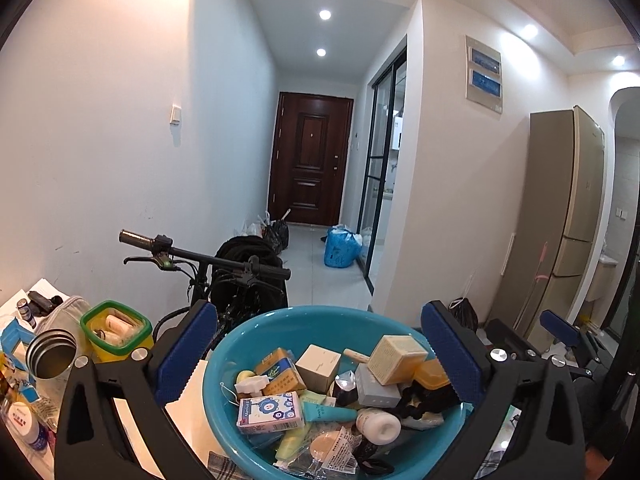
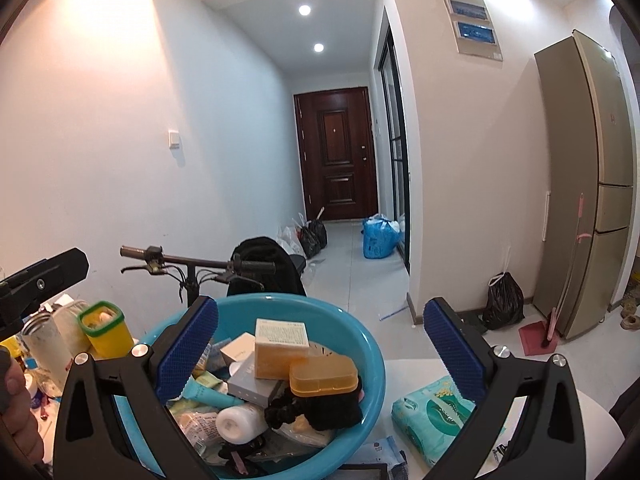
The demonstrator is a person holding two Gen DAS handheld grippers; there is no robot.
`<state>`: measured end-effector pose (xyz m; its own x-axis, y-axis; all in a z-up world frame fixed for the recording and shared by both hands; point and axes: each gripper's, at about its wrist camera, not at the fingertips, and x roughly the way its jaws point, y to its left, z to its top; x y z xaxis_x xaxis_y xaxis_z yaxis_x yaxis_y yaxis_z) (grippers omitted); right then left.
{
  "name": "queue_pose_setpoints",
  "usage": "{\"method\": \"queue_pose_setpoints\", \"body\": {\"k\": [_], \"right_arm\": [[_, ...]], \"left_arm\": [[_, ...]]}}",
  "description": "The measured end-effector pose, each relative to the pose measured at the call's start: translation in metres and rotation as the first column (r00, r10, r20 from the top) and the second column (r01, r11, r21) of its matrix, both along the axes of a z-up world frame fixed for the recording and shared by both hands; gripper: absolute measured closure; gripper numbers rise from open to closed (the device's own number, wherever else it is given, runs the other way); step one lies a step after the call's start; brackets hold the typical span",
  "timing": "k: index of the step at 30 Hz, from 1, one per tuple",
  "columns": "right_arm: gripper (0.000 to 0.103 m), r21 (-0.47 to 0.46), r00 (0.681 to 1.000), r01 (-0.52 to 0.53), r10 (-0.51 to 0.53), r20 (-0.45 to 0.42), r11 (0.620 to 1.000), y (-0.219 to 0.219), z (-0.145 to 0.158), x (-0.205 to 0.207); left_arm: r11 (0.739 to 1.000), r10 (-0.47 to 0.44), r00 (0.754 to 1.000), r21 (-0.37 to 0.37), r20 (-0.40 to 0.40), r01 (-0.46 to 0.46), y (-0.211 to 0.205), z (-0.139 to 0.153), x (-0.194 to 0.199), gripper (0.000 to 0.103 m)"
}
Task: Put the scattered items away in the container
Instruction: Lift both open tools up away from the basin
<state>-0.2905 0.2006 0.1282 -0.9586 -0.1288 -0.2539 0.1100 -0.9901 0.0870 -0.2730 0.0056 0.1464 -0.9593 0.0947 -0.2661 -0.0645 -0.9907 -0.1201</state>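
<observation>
While both of your grippers hang above the table (image 2: 408, 372), the teal basin (image 1: 224, 364) sits below them, heaped with small things. Your left gripper (image 1: 320, 356) is spread wide, nothing between its blue pads (image 1: 186, 354), which flank the basin from above without touching it. Your right gripper (image 2: 320, 354) is likewise released and empty. In the basin lie a yellow box (image 1: 396, 360), a white cube box (image 1: 320, 366), a blue-and-white tissue pack (image 1: 270, 412), a teal tube (image 1: 330, 414), a white bottle (image 2: 240, 424), an orange case (image 2: 324, 378) and a black scrunchie (image 2: 312, 412). A green tissue pack (image 2: 432, 412) still lies on the table just right of the basin. To the left stand a yellow tub (image 1: 116, 330) with a green rim and a steel flask (image 1: 50, 352). Your left hand (image 2: 18, 412) shows at the right view's edge. A bike's handlebar (image 1: 200, 256) is behind the table.
</observation>
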Motion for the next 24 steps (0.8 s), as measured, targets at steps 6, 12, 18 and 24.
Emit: {"method": "queue_pose_setpoints", "body": {"k": [6, 12, 18, 24], "right_arm": [[0.001, -0.011, 0.999, 0.016, -0.016, -0.030, 1.000, 0.003, 0.016, 0.013], [0.001, 0.017, 0.999, 0.037, -0.037, -0.019, 0.999, 0.004, 0.041, 0.037], [0.001, -0.012, 0.996, 0.021, -0.022, -0.085, 1.000, 0.000, 0.055, 0.063], [0.001, 0.030, 0.995, 0.008, -0.005, -0.099, 1.000, -0.011, 0.064, 0.076]], "left_arm": [[1.000, 0.010, 0.999, 0.000, -0.045, -0.010, -0.001, 0.011, 0.016, 0.000], [0.999, 0.003, 0.998, 0.037, -0.062, -0.001, -0.003, 0.019, 0.028, 0.000], [1.000, -0.007, 0.998, 0.009, -0.066, 0.007, 0.001, 0.024, 0.039, 0.000], [1.000, -0.007, 0.997, 0.030, -0.071, 0.009, -0.005, 0.030, 0.054, 0.000]]}}
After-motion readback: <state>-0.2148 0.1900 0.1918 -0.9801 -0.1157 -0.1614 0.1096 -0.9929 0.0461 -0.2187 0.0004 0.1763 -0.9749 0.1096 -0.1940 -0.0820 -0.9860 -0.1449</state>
